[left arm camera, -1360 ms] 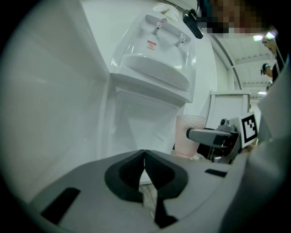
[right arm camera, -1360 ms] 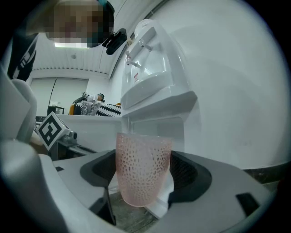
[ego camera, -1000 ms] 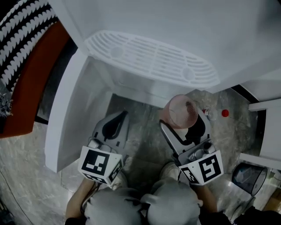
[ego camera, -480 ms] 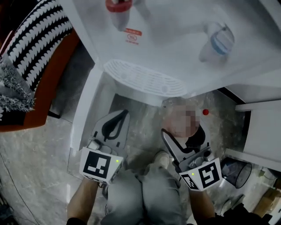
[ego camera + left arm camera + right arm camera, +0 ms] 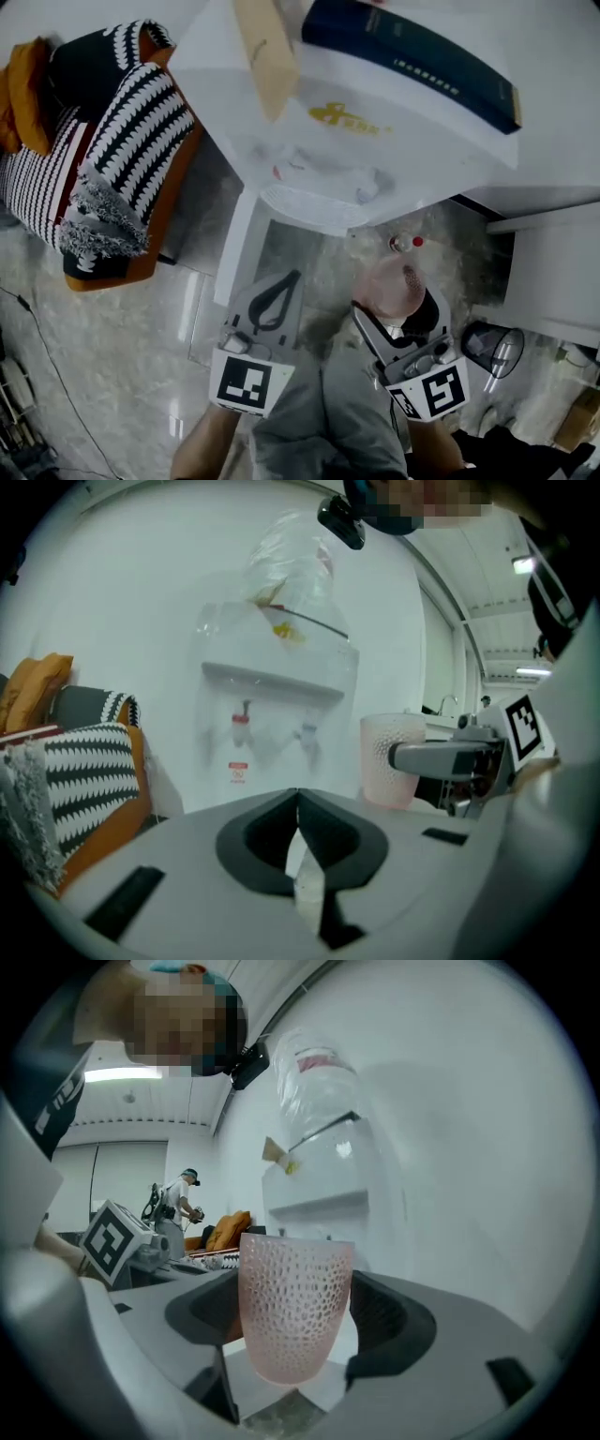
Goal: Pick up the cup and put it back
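Left of the water dispenser (image 5: 394, 122) there's a chair with striped cushions (image 5: 122, 159). Just in front of the dispenser, the left gripper (image 5: 289, 279) hangs empty, fingers pressed together. Right of that, the right gripper (image 5: 398, 305) has its fingers clamped on the pink dotted cup (image 5: 292, 1307), up in the air near the dispenser's drip tray (image 5: 314, 208). So I'd say pickup's done, putting it back isn't.

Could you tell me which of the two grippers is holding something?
The right gripper: its jaws grip the pink dimpled plastic cup, while the left gripper has its jaws shut together, empty.
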A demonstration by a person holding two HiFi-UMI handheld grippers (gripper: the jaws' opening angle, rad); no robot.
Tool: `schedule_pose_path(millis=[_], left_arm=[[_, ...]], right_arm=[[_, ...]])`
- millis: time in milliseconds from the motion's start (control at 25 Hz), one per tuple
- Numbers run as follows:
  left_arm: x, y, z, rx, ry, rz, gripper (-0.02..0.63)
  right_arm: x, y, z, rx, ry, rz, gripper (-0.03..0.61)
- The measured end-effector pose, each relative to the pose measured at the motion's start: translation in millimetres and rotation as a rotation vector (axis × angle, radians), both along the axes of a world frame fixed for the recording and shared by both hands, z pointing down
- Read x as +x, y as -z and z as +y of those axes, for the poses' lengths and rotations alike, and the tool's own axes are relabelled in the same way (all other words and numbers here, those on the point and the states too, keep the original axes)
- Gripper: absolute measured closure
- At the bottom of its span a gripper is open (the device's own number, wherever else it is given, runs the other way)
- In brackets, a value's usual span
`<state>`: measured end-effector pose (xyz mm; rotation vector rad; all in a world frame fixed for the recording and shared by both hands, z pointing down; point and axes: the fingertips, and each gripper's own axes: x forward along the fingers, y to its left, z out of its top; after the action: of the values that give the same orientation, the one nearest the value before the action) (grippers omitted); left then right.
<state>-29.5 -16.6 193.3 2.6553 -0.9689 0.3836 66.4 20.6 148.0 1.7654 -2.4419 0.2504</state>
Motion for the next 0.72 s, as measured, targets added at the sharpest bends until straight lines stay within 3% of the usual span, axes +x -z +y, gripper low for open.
schedule_pose_path(millis=[440, 720], left_arm=[[0.5, 220.8, -3.1, -0.013, 0.051, 0.067, 0.601], [2.9, 335.0, 2.3, 0.063, 0.070, 0.096, 0.601]], right_arm=[[-4.4, 203.3, 2.2, 0.056, -0.021, 0.026, 0.210], [-11.3, 313.8, 5.6, 0.109, 0.013, 0.048, 0.210]])
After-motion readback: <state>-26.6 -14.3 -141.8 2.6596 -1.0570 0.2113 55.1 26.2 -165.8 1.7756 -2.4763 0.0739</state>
